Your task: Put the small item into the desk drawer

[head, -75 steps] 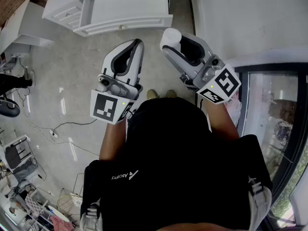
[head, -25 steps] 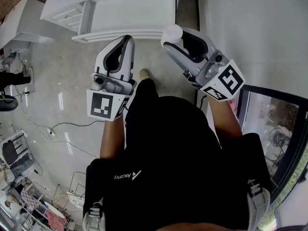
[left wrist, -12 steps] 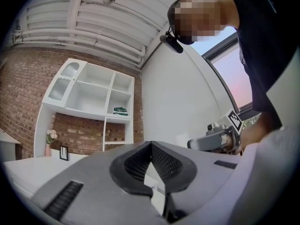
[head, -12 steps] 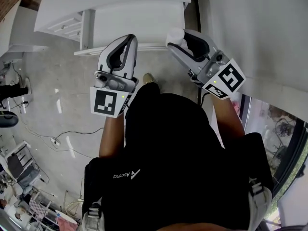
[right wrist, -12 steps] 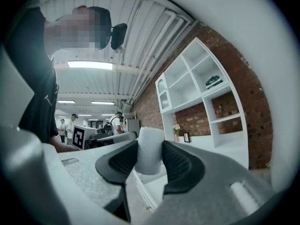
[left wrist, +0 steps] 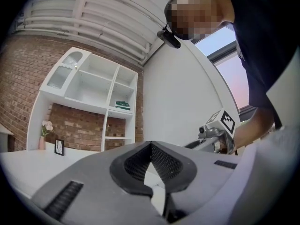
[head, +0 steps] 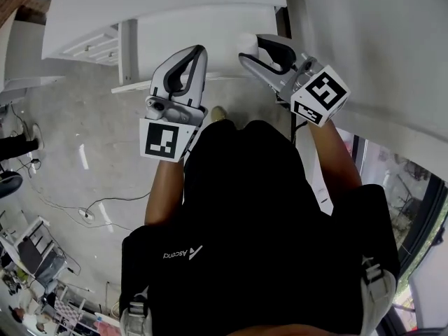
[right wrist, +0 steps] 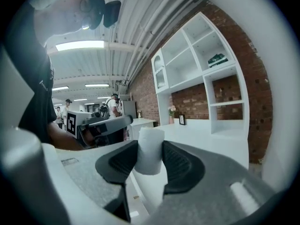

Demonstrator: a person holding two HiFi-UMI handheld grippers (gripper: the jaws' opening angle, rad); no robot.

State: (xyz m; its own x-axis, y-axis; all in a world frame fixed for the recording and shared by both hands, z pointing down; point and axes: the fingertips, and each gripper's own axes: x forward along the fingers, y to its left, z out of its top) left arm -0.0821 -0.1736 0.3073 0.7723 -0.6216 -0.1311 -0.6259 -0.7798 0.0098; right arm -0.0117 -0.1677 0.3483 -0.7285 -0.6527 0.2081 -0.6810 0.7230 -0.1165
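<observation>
My right gripper (head: 249, 46) is shut on a small white cylinder (head: 246, 43), held upright over the near edge of the white desk (head: 175, 5). In the right gripper view the cylinder (right wrist: 150, 138) stands pinched between the two black pads of the right gripper (right wrist: 150, 146). My left gripper (head: 199, 50) hovers beside it on the left, also at the desk's edge. Seen from its own camera, the left gripper (left wrist: 151, 145) has its tips touching with nothing between them. The desk's drawer fronts (head: 91, 39) show at the left end, seemingly closed.
A white shelf unit (right wrist: 201, 64) stands against the brick wall behind the desk. A white wall (head: 364, 47) runs on the right, with a glass pane (head: 395, 177) below it. Cables (head: 91, 205) lie on the concrete floor to the left. People (right wrist: 114, 106) stand far back.
The person has stepped closer to the desk, which now fills more of the top of the head view. Both grippers moved up to its edge; the cylinder stays gripped.
</observation>
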